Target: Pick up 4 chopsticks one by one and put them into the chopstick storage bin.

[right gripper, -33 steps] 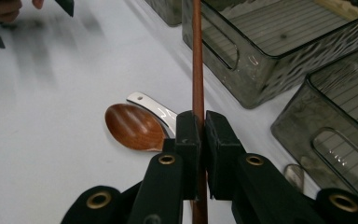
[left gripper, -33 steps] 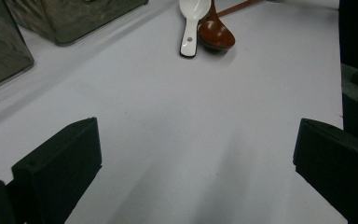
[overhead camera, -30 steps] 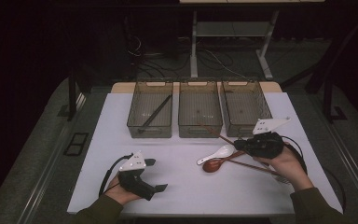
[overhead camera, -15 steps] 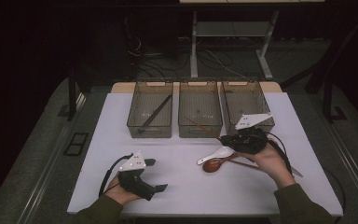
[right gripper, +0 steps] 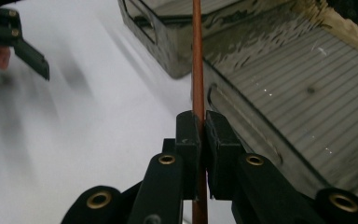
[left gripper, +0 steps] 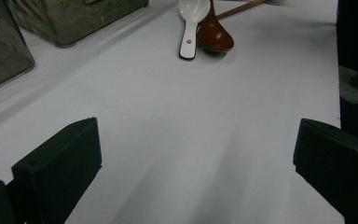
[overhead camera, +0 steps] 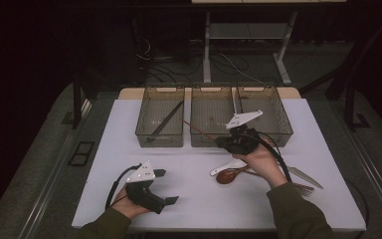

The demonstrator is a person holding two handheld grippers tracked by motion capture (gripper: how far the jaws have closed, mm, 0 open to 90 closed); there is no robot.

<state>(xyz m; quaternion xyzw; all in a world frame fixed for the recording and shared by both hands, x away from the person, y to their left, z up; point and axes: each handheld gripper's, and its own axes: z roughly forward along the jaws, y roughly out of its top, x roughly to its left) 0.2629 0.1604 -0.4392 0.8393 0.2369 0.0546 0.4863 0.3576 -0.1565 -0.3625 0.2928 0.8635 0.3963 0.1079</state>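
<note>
In the right gripper view the right tongs (right gripper: 198,135) rise from the bottom centre of the frame, clenched on a thin reddish-brown chopstick (right gripper: 197,70). The stick stands pinched between the two pads, passing down below them and running straight up to the top edge, across the near rim of the middle bin (right gripper: 279,93) at the right of the frame.

In the high view the left tongs (overhead camera: 165,186) lie at the lower left on the white bench (overhead camera: 104,164), released, jaws well apart with nothing between them. Right of centre, a white spoon (overhead camera: 227,167) and a brown ladle (overhead camera: 229,175) lie touching each other, just below the right hand. Above them the right tongs (overhead camera: 220,142) grip the chopstick (overhead camera: 199,129), which slants up and left from the jaws over the front wall of the middle bin (overhead camera: 211,142). The left bin (overhead camera: 149,134) holds a dark stick; the right bin (overhead camera: 278,124) stands farthest right.
</note>
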